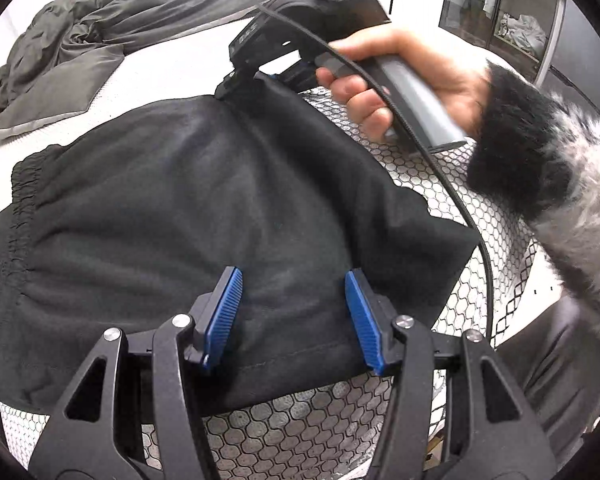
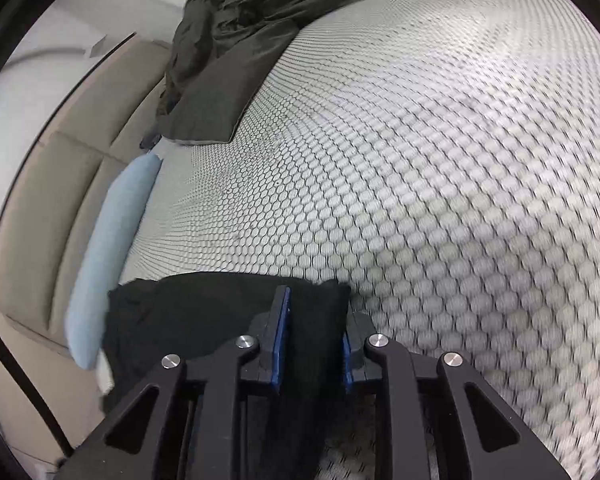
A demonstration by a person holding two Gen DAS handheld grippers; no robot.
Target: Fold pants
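Note:
Black pants (image 1: 204, 216) lie spread on a honeycomb-patterned cover (image 1: 320, 412), with the elastic waistband at the left. My left gripper (image 1: 294, 276) hovers over the near hem. Its blue pads (image 1: 228, 312) stand apart and open, and flat cloth lies beneath them. At the far edge of the pants, a person's hand (image 1: 400, 76) holds my right gripper (image 1: 240, 80). In the right wrist view that gripper (image 2: 314, 312) is shut on a bunched fold of the black pants (image 2: 204, 312), lifted above the cover (image 2: 420, 160).
A crumpled grey garment (image 1: 60, 48) (image 2: 228, 60) lies at the far side. A light blue pillow (image 2: 112, 248) rests against a beige padded panel (image 2: 52, 200). A black cable (image 1: 460, 208) trails from the right gripper past a fuzzy sleeve (image 1: 540, 168). A shelf unit (image 1: 520, 12) stands behind.

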